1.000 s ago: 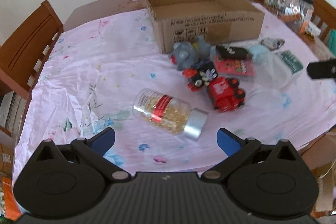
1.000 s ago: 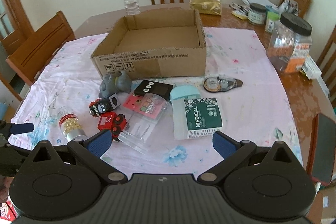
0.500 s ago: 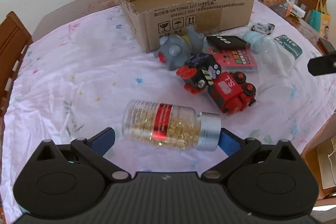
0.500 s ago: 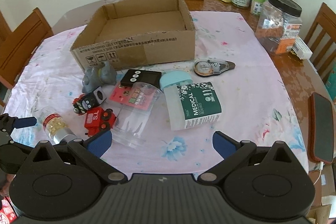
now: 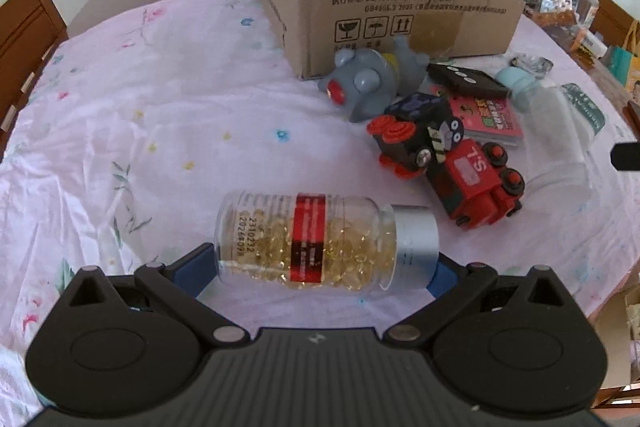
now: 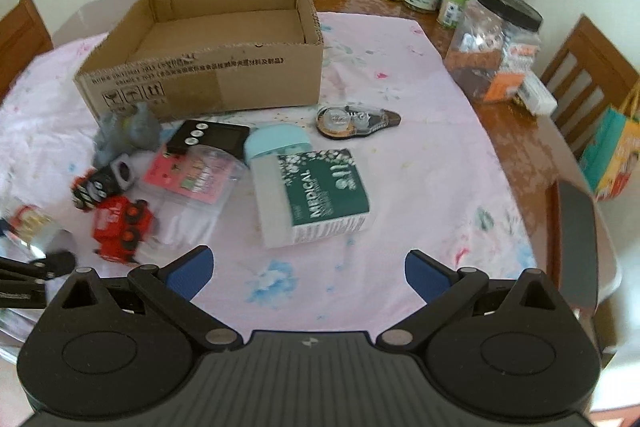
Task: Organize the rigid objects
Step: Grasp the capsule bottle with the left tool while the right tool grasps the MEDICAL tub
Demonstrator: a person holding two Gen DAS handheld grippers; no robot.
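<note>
Silver-capped capsule bottle (image 5: 320, 243) between spread left gripper (image 5: 320, 269) fingers

Bare tablecloth (image 5: 140, 115) lies open ahead-left of the left gripper (image 5: 320, 269), whose jaws straddle a capsule bottle (image 5: 320, 239); toy trains (image 5: 448, 163) crowd ahead-right, a cardboard box (image 5: 384, 7) beyond. Ahead of the right gripper (image 6: 308, 269), a medical box (image 6: 316, 195) blocks the way.

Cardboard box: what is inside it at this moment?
In the right wrist view the cardboard box shows only bare brown floor. Its near wall hides the front strip of floor, so something low there could go unseen.
</note>
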